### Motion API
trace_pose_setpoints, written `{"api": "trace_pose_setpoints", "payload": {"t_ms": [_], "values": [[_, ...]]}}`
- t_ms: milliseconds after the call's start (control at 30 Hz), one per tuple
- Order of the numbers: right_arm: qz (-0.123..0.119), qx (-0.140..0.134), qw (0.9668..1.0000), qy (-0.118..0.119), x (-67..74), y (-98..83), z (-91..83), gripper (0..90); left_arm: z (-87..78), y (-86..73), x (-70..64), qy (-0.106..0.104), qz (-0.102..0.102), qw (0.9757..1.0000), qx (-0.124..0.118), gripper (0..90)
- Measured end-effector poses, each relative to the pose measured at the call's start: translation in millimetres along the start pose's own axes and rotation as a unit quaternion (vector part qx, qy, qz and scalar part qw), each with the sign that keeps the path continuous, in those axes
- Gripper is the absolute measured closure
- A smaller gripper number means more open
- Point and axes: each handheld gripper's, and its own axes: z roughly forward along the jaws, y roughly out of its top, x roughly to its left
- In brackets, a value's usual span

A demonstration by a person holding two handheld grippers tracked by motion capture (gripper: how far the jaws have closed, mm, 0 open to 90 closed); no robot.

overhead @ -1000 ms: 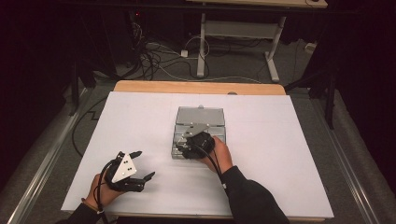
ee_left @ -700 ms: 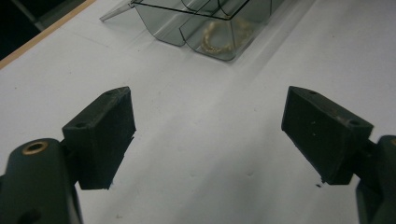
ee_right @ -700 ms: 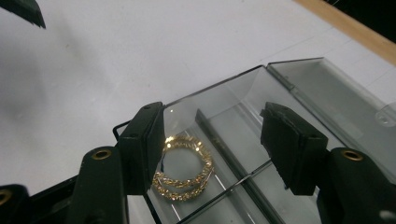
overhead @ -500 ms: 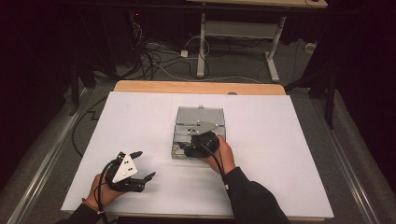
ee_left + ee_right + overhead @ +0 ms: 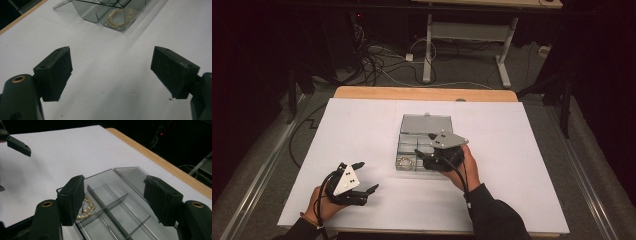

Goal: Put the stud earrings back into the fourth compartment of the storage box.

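Observation:
A clear grey compartment box [image 5: 412, 145] lies open mid-table, its lid [image 5: 427, 124] folded back on the far side. A gold bracelet [image 5: 405, 162] rests in its near-left compartment. My right gripper [image 5: 424, 144] hovers over the box's near right part, pointing left. Its jaws have just been opening and nothing is between them. In the right gripper view the open gripper [image 5: 113, 192] frames the dividers [image 5: 107, 205], with the bracelet [image 5: 86, 208] beside the left pad. My left gripper [image 5: 367, 176] rests open on the white sheet, left of the box. Its own view shows the open left gripper [image 5: 111, 67] aimed at the bracelet [image 5: 116, 18].
A white sheet [image 5: 522, 165] covers the table, and a wooden edge [image 5: 422, 93] shows at the far side. Beyond that edge are cables and a desk frame [image 5: 467, 35] on the dark floor. One tip of the left gripper [image 5: 17, 145] shows at the upper left of the right gripper view.
My right gripper has lifted off the box's near-left area and drawn back to the right, with its jaws spreading wider. The left gripper has stayed put.

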Motion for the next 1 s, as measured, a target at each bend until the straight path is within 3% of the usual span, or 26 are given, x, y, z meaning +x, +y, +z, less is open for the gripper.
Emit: {"api": "trace_pose_setpoints", "payload": {"t_ms": [167, 567, 1000], "values": [[0.001, -0.011, 0.9997, -0.020, -5.4, -6.7, -15.7, 29.2, 0.7, 0.1, -0.5, 0.000, 0.000, 1.0000, 0.002, 16.1], [-0.013, -0.004, 0.9987, -0.049, -15.6, -19.9, -38.7, 27.5, 0.8, 0.6, -1.8, 0.001, 0.007, 1.0000, 0.004, 16.1], [-0.010, -0.020, 0.9979, -0.061, -24.4, -26.5, -66.0, 27.4, 0.4, 0.8, -1.8, 0.002, 0.008, 1.0000, 0.005, 16.1]]}}
